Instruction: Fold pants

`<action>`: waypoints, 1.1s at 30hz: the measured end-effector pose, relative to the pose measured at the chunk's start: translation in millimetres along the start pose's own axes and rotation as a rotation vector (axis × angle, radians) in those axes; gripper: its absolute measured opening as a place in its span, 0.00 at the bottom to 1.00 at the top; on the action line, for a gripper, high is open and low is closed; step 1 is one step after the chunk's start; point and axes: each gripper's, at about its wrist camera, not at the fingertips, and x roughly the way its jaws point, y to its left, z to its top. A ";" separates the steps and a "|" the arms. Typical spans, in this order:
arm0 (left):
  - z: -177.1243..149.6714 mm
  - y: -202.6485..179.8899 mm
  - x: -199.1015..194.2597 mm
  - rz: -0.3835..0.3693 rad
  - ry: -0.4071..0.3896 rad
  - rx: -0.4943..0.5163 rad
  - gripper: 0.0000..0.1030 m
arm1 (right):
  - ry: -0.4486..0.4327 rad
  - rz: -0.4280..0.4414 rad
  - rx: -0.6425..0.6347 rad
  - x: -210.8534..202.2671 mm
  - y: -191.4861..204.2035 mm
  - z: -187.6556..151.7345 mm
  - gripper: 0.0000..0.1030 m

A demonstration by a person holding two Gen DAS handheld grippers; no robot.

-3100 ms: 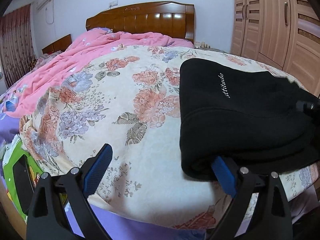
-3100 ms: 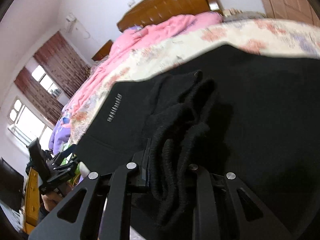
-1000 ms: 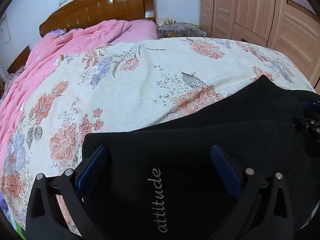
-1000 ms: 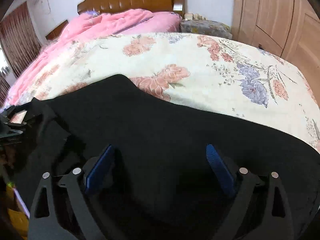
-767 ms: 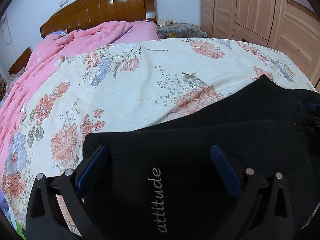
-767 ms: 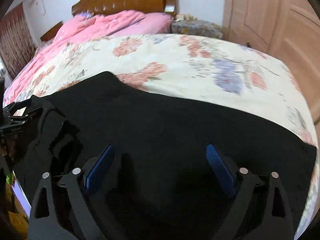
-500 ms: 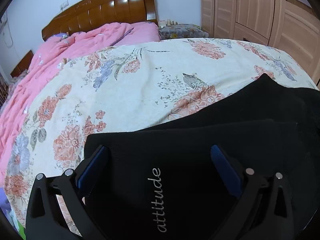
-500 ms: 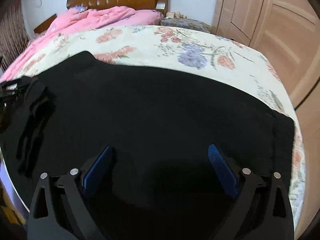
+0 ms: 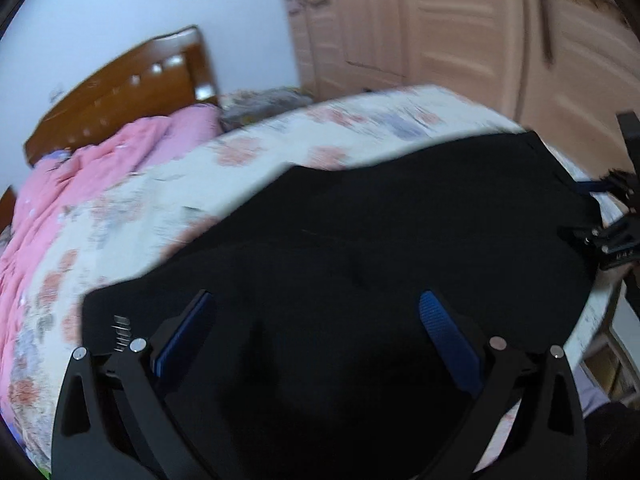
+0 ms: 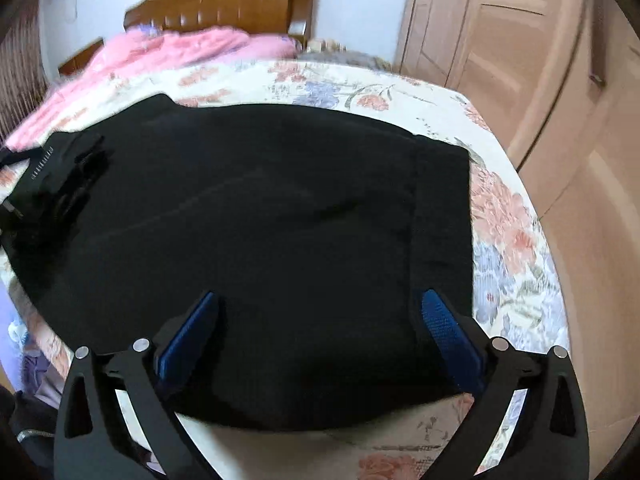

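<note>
Black pants spread over the floral bedspread, seen past our left gripper

We see our left gripper [image 9: 314,334] poised over the black pants [image 9: 360,248], its blue pads [image 9: 448,336] wide apart with nothing pinched between them. The pants lie flat across the near part of the floral bedspread [image 9: 168,200], reaching toward the bed's right edge, where our right gripper [image 9: 612,216] sits by the far end of the cloth. A pink quilt [image 9: 88,172] lies along the bed's left side, up to the wooden headboard [image 9: 120,92]. A wardrobe [image 9: 460,28] stands behind. The picture is blurred.
</note>
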 end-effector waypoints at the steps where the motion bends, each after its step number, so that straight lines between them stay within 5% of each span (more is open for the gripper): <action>1: -4.1 -11.2 9.1 0.008 0.022 0.020 0.98 | -0.006 0.001 -0.003 -1.9 -2.3 -3.8 0.95; 3: -13.3 -23.2 28.5 0.016 0.091 0.034 0.98 | -0.013 0.022 0.006 -3.7 -10.6 -11.8 0.95; 6: -26.4 -38.2 33.4 0.113 0.043 0.111 0.99 | -0.018 0.049 0.045 -6.0 -25.6 -24.1 0.96; 8: -25.7 -34.9 34.3 0.102 0.059 0.082 0.99 | -0.026 0.068 0.094 -14.2 -36.4 -32.5 0.95; 13: -16.8 -46.1 28.5 0.141 0.102 0.087 0.98 | -0.117 0.277 0.347 -42.3 -86.2 -71.8 0.96; 18: 0.8 -99.8 -0.5 0.028 -0.019 0.152 0.98 | -0.144 0.410 0.499 -36.2 -106.1 -88.6 0.96; 22: 15.7 -150.4 4.9 -0.147 -0.012 0.228 0.98 | -0.136 0.490 0.553 -22.9 -95.4 -77.4 0.96; 27: 16.6 -186.2 20.3 -0.214 -0.018 0.303 0.98 | -0.064 0.504 0.604 -9.5 -86.3 -51.7 0.96; 33: 21.1 -189.5 32.7 -0.241 -0.003 0.273 0.99 | 0.069 0.488 0.728 6.5 -91.1 -23.0 0.96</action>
